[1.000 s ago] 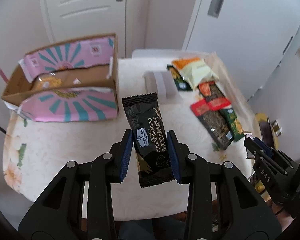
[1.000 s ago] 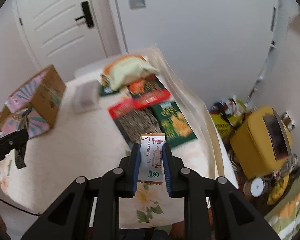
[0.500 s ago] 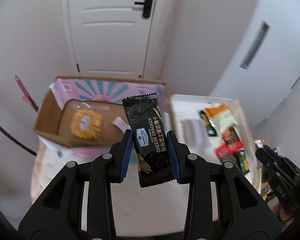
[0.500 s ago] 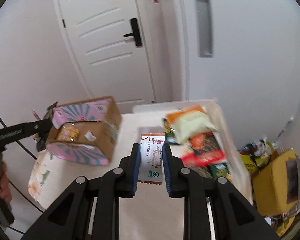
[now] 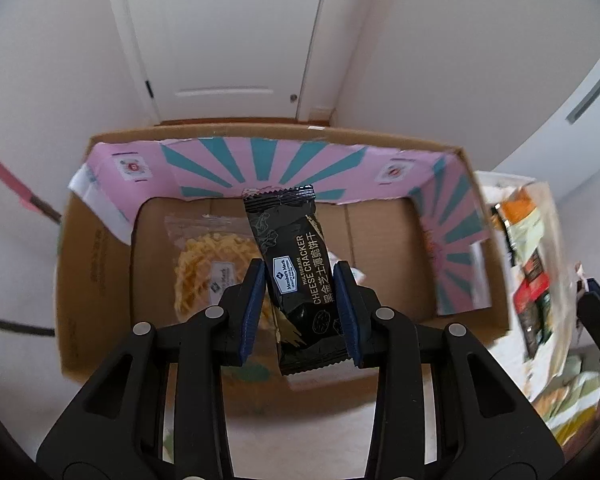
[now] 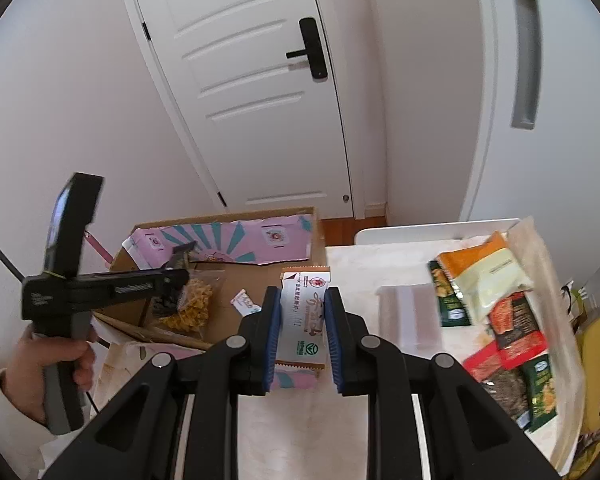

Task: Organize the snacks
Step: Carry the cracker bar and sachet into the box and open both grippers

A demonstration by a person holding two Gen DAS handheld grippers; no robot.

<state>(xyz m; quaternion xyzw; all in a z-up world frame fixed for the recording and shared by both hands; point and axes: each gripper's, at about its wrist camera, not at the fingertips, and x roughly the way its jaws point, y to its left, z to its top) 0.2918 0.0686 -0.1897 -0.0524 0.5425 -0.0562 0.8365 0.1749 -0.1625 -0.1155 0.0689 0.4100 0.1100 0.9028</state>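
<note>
White panelled door point(image 6: 256, 92) and pale walls behind; cream cloth-covered table point(image 6: 312, 432) below both tongs.

Cardboard box point(image 5: 100, 276), open-topped, pink-and-teal flaps folded inward: directly beneath and ahead of left gripper point(image 5: 300, 300); ahead and to the left of right gripper point(image 6: 302, 332). Evidently the collecting bin, hence both tools turned toward it.

Loose snack packets point(image 6: 508, 320), orange, green and red: on table off to the right of right gripper, apparently awaiting sorting.

Clear bag of yellow lattice crisps point(image 5: 204, 264): flat on box floor, just left of left gripper's tip. Already stowed.

Black cheese cracker packet point(image 5: 296, 276): clamped between left gripper's blue pads, long axis running forward, hanging over box interior; placed for a drop, by the look of it.

White wafer packet point(image 6: 304, 316): pinched between right gripper's blue pads, held above table near box's corner, likely next in line.

Small white sachet point(image 6: 244, 302): on box floor, ahead-left of right gripper.
</note>
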